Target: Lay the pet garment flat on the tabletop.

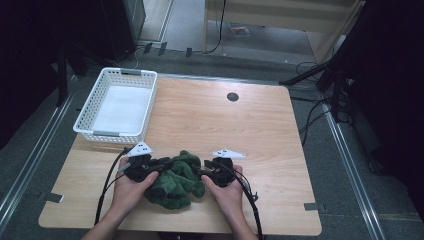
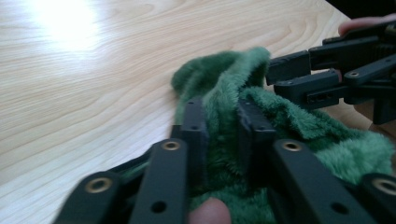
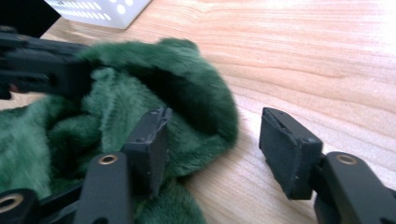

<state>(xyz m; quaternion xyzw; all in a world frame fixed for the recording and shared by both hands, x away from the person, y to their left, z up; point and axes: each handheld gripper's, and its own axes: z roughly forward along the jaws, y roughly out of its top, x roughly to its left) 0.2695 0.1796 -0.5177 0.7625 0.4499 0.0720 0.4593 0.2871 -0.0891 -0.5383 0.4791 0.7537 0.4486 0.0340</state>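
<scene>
A crumpled green fleece cloth [image 1: 175,181] lies near the front edge of the wooden table [image 1: 225,125], between the person's two hands. My left gripper [image 2: 222,116] comes in from the cloth's left [image 1: 161,165], and its jaws pinch a raised fold of the cloth [image 2: 219,93]. My right gripper [image 3: 217,140] is at the cloth's right side [image 1: 200,172] with its jaws apart. One of its pads [image 3: 149,135] rests against the cloth [image 3: 140,93] and the other [image 3: 285,149] hangs over bare wood. Each gripper view also shows the other gripper across the cloth.
A white plastic basket [image 1: 89,105] stands at the table's far left, with nothing visible inside; its corner [image 3: 98,9] shows in the right gripper view. A round dark cable hole [image 1: 232,96] sits near the far edge. Cables trail from both grippers off the table's front.
</scene>
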